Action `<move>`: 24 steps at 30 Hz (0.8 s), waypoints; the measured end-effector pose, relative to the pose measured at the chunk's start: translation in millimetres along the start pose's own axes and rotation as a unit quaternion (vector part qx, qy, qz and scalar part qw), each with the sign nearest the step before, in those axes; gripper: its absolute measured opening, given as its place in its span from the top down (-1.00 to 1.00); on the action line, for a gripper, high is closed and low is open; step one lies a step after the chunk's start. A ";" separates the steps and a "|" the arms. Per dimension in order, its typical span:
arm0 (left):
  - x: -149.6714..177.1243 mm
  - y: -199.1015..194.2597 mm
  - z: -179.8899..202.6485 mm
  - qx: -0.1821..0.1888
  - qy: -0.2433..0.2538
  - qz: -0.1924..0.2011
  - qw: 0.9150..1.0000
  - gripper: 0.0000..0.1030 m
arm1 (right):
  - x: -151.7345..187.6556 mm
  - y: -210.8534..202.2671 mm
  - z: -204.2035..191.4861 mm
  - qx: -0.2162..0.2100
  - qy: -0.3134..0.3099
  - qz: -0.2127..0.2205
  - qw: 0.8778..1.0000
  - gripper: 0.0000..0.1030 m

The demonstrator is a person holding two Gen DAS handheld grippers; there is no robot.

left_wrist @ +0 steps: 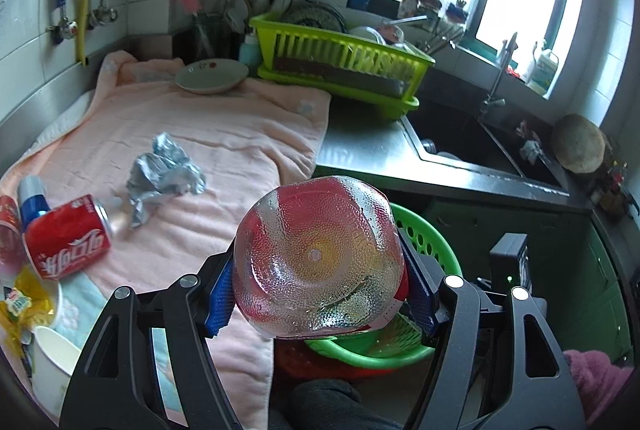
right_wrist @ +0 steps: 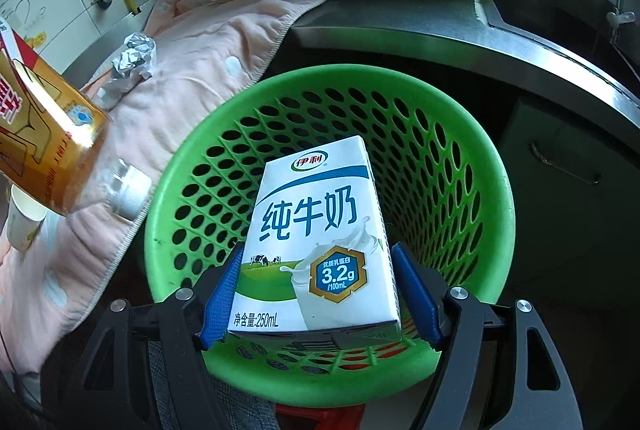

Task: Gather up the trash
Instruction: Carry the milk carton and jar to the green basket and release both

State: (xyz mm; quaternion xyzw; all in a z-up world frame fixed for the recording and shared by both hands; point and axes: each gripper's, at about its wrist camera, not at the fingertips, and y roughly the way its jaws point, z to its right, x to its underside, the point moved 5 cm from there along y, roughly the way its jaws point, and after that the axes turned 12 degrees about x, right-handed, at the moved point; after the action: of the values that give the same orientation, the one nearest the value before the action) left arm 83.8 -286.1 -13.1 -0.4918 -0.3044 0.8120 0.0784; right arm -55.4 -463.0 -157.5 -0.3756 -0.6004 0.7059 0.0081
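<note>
Fingers: left gripper (left_wrist: 320, 296) fingers clamped, blue pads pressing both sides of a clear dimpled plastic bottle with red-and-yellow label (left_wrist: 318, 264), its base toward the camera, held above the table edge; right gripper (right_wrist: 320, 304) fingers clamped on a white-and-blue 250 mL milk carton (right_wrist: 320, 250), held over the basket mouth
Pink towel (left_wrist: 224, 125): spread over the steel table (left_wrist: 360, 145)
Round green perforated plastic basket (right_wrist: 492, 197): below the table edge, beside the towel
Lime-green dish rack (left_wrist: 340, 65): at the back
Red cola can (left_wrist: 68, 236): lying on the towel
Crumpled silver foil (left_wrist: 164, 175): on the towel, near the can
</note>
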 end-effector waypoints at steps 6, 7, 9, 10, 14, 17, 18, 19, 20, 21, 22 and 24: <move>11.5 27.1 7.7 -0.004 -0.002 -0.027 1.000 -0.33 | 1.3 2.3 5.9 0.001 -0.003 -0.002 1.000 -0.36; 13.3 30.5 7.9 -0.004 -0.004 -0.031 1.000 -0.33 | 1.0 2.2 6.6 0.001 -0.003 -0.001 1.000 -0.36; 16.9 37.2 7.9 -0.005 -0.006 -0.038 0.999 -0.33 | 0.6 0.9 8.3 0.001 -0.005 0.001 1.000 -0.36; 18.4 40.4 7.9 -0.006 -0.008 -0.041 0.999 -0.33 | -0.5 0.6 8.7 0.002 -0.006 0.003 1.000 -0.36; 23.8 51.1 6.8 -0.003 -0.020 -0.051 0.999 -0.33 | -2.4 -3.9 11.4 0.002 -0.006 0.009 1.000 -0.36; 29.4 57.5 5.9 -0.005 -0.024 -0.060 0.998 -0.34 | -3.9 -8.3 13.0 -0.002 -0.006 0.015 1.000 -0.39; 31.5 59.8 5.3 -0.006 -0.026 -0.065 0.998 -0.34 | -4.6 -9.8 13.7 -0.003 -0.005 0.017 1.000 -0.39; 32.8 61.5 4.9 -0.006 -0.028 -0.067 0.997 -0.34 | -5.2 -11.3 13.8 -0.005 -0.004 0.018 1.000 -0.42; 34.1 62.7 4.1 -0.006 -0.030 -0.070 0.997 -0.34 | -6.0 -12.9 13.6 -0.006 -0.003 0.020 1.000 -0.43; 35.9 64.2 3.4 -0.006 -0.032 -0.071 0.997 -0.34 | -6.6 -14.4 13.1 -0.007 -0.004 0.022 1.000 -0.45; 37.9 65.7 3.2 -0.005 -0.034 -0.074 0.997 -0.34 | -7.1 -16.1 12.5 -0.008 -0.004 0.024 1.000 -0.46; 39.8 67.5 2.7 -0.004 -0.037 -0.074 0.997 -0.33 | -7.8 -19.4 10.5 -0.010 -0.006 0.028 1.000 -0.46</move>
State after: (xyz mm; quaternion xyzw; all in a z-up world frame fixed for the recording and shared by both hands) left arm 73.0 -324.4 -80.7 -0.4375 -0.3460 0.8205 0.1251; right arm -64.0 -470.1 -136.8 -0.3886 -0.5969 0.7017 -0.0190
